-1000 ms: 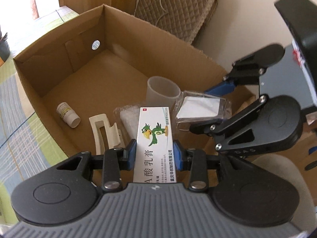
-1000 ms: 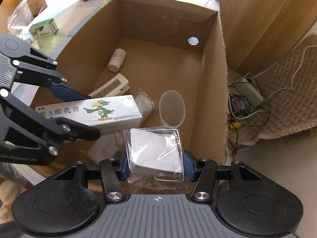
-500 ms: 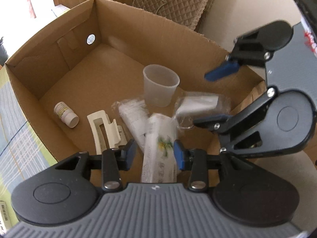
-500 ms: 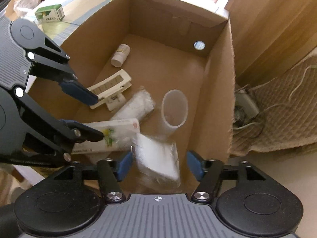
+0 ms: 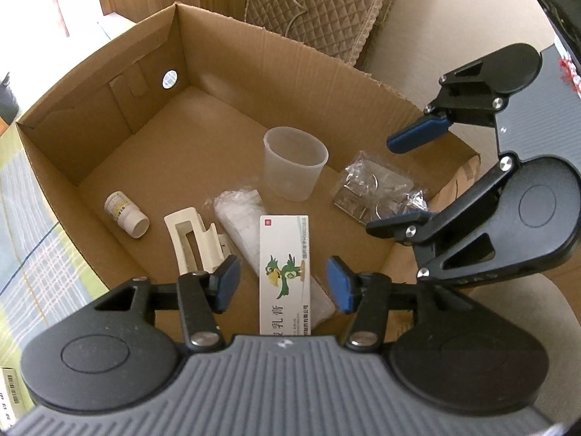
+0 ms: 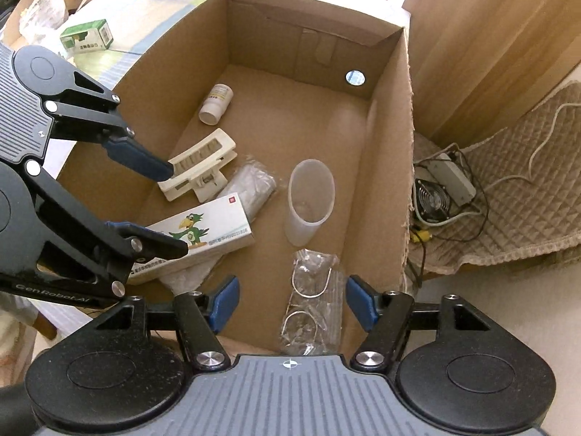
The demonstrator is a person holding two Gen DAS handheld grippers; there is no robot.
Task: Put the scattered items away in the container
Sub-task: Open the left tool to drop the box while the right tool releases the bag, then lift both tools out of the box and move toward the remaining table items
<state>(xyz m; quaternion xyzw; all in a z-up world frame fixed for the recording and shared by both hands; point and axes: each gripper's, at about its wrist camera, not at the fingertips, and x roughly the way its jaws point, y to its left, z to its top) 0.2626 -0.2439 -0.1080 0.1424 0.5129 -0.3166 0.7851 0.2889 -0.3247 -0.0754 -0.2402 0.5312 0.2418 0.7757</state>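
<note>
Cardboard box [image 6: 386, 152]: open-topped, stiff corrugated walls, both grippers held over its near end.
Left gripper [image 5: 283, 283]: jaws spread, holding nothing; the ointment carton lies between and below the pads.
Right gripper [image 6: 292, 301]: jaws spread, empty, above the clear packet.
Ointment carton [image 5: 285, 265]: long white box with a green parrot, lying flat on the box floor partly over a crinkled plastic bag [image 5: 239, 214]. Light and stiff; best taken across its narrow sides, gently, since thin card dents.
Clear packet [image 6: 314, 305]: cellophane with wire rings inside, by the right wall. Soft, slippery, nearly weightless; pinch it flat across the middle.
Plastic cup [image 6: 308, 207]: translucent, upright, light; thin wall flexes, so grip near the rim.
Pill bottle [image 6: 216, 103]: on its side, likely to roll.
Cream clip [image 6: 199, 174]: rigid plastic.
Green carton [image 6: 87, 38]: outside the box, on the worktop [image 6: 138, 3]; it appears left to collect.
</note>
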